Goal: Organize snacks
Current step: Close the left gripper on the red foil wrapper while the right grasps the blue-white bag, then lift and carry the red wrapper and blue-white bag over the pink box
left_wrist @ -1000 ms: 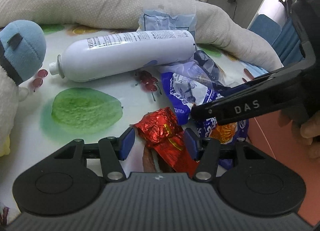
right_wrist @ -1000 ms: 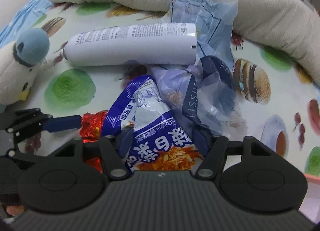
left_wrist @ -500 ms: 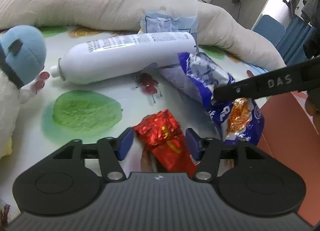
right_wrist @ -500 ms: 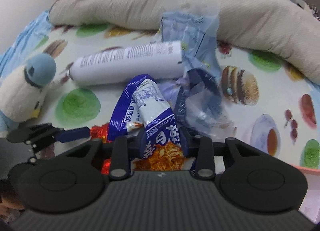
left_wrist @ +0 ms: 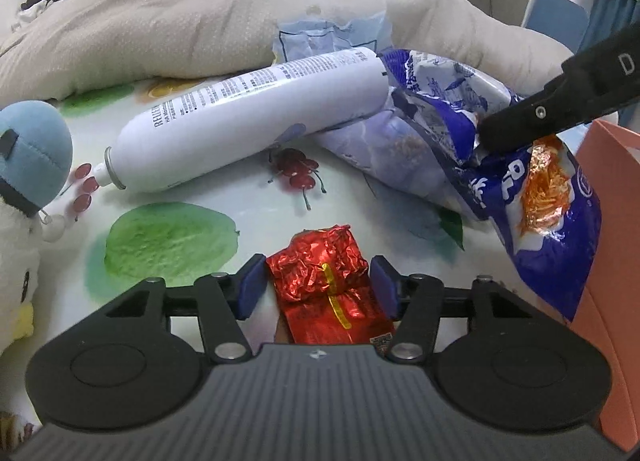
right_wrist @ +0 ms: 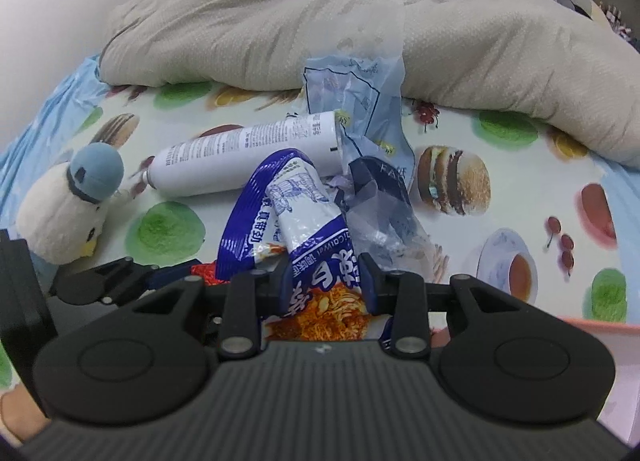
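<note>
The white spray can [left_wrist: 256, 117] carries black print along its side, too small to read beyond large letters starting "BE" near the nozzle at nine o'clock. The blue snack bag [right_wrist: 304, 229] shows white Chinese characters (seen upside down). A lone "D" marks the right gripper's [left_wrist: 484, 133] black finger at two o'clock.

We see a white cylindrical spray can [left_wrist: 256, 117] lying on the fruit-printed sheet [left_wrist: 168, 237], a beige quilt [right_wrist: 320, 17] at twelve o'clock, a blue-capped plush toy [left_wrist: 28, 165] at nine.
</note>
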Action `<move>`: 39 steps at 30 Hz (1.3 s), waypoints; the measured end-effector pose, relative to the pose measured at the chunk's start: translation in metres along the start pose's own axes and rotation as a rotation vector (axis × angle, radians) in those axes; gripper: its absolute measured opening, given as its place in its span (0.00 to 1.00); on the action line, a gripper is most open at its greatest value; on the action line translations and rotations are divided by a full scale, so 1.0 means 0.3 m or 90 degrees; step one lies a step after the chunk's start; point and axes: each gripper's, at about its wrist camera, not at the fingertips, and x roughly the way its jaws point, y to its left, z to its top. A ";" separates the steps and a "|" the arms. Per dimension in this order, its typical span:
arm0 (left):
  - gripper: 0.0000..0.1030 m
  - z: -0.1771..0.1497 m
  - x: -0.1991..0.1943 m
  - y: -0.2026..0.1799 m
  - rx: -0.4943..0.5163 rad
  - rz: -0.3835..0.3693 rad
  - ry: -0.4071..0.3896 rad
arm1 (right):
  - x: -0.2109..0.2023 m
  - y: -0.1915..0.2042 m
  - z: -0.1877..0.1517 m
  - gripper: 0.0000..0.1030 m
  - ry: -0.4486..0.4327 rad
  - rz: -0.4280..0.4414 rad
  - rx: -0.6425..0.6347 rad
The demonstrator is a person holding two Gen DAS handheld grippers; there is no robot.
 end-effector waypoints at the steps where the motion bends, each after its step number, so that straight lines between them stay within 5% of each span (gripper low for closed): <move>1: 0.59 -0.005 -0.009 0.007 -0.008 -0.002 0.001 | -0.008 -0.005 -0.010 0.36 -0.004 0.002 0.007; 23: 0.59 -0.293 -0.555 0.096 -0.070 -0.009 -0.011 | -0.276 0.176 -0.423 0.36 -0.026 0.073 0.050; 39: 0.59 -0.342 -0.913 0.010 -0.097 -0.017 -0.079 | -0.570 0.280 -0.639 0.36 -0.102 0.058 0.100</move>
